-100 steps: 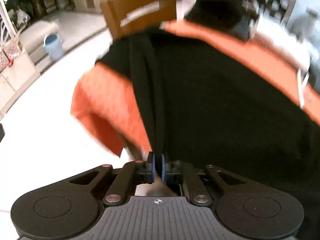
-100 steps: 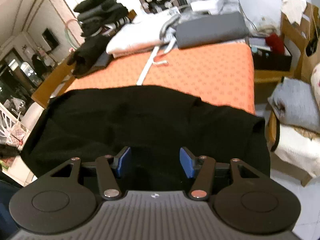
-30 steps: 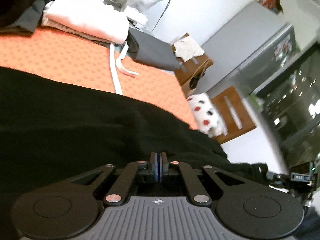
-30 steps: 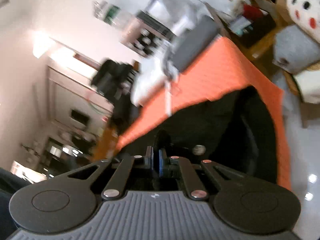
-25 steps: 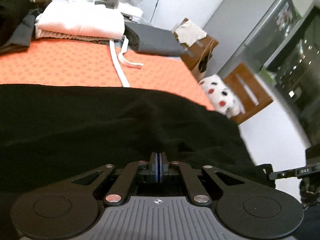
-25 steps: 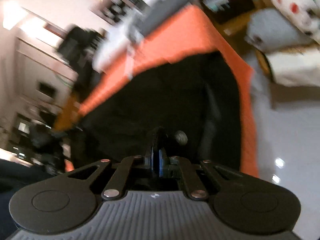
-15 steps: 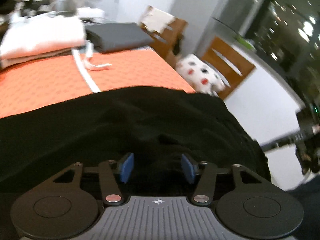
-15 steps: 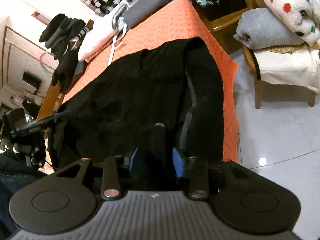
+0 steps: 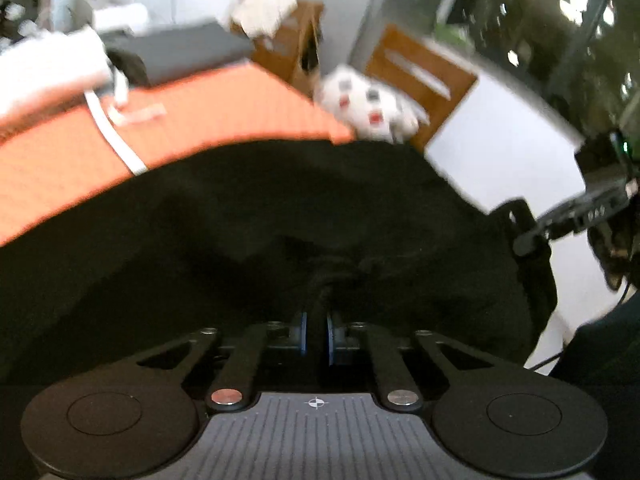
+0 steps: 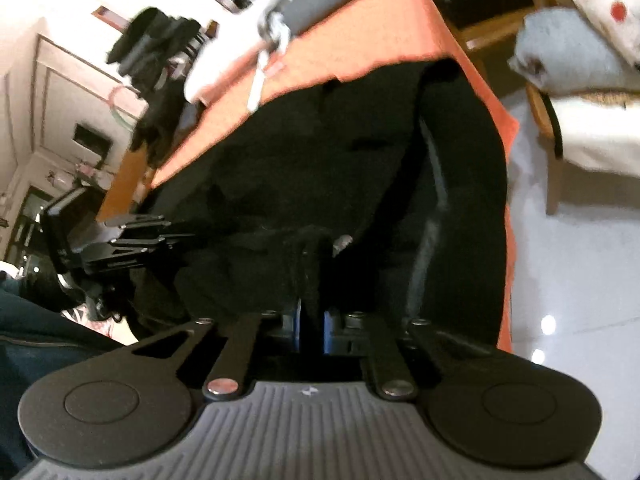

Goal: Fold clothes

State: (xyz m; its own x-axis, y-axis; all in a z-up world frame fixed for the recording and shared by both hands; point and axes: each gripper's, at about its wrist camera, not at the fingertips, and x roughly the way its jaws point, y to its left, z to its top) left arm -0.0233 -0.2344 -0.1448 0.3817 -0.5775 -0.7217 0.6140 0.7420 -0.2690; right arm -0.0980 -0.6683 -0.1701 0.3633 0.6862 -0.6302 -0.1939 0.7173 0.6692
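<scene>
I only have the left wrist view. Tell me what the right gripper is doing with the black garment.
Observer: The right gripper is closing its jaws, with a bunched fold of the black garment between them.
Operator: Report anything hard near that fold.
Observer: A small silvery button sits just beyond the pads, outside them.
Operator: Describe the table's far end.
Observer: A pile of dark clothes is at the far left end of the orange table.

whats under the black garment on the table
The black fabric garment lies on an orange patterned tablecloth, visible beyond its far edge and along its side. What the cloth covers is hidden.
</scene>
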